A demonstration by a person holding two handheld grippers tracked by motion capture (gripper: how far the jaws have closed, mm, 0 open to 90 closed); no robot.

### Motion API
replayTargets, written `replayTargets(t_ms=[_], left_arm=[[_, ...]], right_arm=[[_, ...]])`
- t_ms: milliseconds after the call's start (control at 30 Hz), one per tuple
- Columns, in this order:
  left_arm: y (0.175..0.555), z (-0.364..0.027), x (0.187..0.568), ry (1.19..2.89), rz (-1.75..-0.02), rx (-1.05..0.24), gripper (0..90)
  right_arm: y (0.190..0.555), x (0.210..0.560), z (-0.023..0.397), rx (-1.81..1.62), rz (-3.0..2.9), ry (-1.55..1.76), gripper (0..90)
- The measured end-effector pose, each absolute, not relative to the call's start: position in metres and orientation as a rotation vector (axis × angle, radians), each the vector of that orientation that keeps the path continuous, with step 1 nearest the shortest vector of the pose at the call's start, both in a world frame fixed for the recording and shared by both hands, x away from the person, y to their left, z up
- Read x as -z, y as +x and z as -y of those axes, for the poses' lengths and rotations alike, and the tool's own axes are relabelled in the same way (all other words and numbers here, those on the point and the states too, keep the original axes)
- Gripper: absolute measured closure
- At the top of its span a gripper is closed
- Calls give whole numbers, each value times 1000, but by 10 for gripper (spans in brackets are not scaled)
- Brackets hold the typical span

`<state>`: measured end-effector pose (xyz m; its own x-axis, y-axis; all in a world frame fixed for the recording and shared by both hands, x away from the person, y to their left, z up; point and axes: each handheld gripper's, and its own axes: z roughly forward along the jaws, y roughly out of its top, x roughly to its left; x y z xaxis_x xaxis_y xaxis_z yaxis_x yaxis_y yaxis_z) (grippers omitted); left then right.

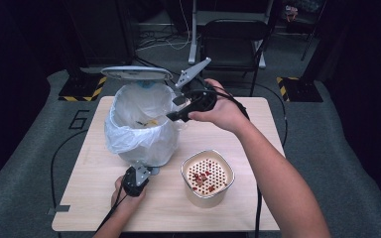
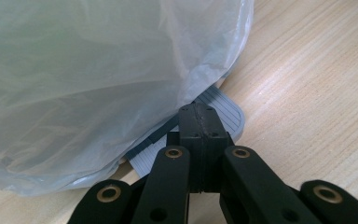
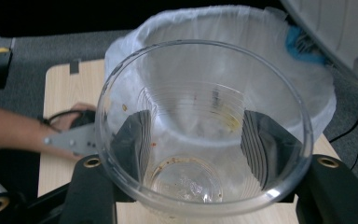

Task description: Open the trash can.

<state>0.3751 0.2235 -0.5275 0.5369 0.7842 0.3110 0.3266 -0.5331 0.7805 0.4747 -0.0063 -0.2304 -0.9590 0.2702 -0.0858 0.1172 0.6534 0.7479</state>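
Observation:
A pedal bin (image 1: 140, 130) lined with a white plastic bag (image 2: 98, 70) stands at the table's back left, its lid (image 1: 136, 73) raised. My left gripper (image 1: 139, 173) sits at the bin's foot. Its shut jaws (image 2: 198, 123) rest on the grey ribbed pedal (image 2: 226, 112). My right gripper (image 1: 177, 110) is held at the bin's right rim, shut on a clear plastic cup (image 3: 200, 130). The cup has only small specks of residue inside, and its mouth faces the camera, with the bag-lined bin opening (image 3: 242, 28) behind it.
A beige container (image 1: 207, 198) with a perforated insert holding red bits (image 1: 203, 179) stands at the front right of the wooden table (image 1: 258, 208). A dark folding chair (image 1: 233, 39) and cables lie on the floor beyond the table.

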Motion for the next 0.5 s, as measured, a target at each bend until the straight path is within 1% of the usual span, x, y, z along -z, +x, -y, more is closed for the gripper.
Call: replayTargets(t_ms=[200,500], left_arm=[[375,-223,528,2104,-895,-879,900],[375,-224,527,2105,-893,-883,900]], right_arm=[[479,222,-16,-1257,-2615,395,420],[493,237,-48,-1263,-2540,543,408]])
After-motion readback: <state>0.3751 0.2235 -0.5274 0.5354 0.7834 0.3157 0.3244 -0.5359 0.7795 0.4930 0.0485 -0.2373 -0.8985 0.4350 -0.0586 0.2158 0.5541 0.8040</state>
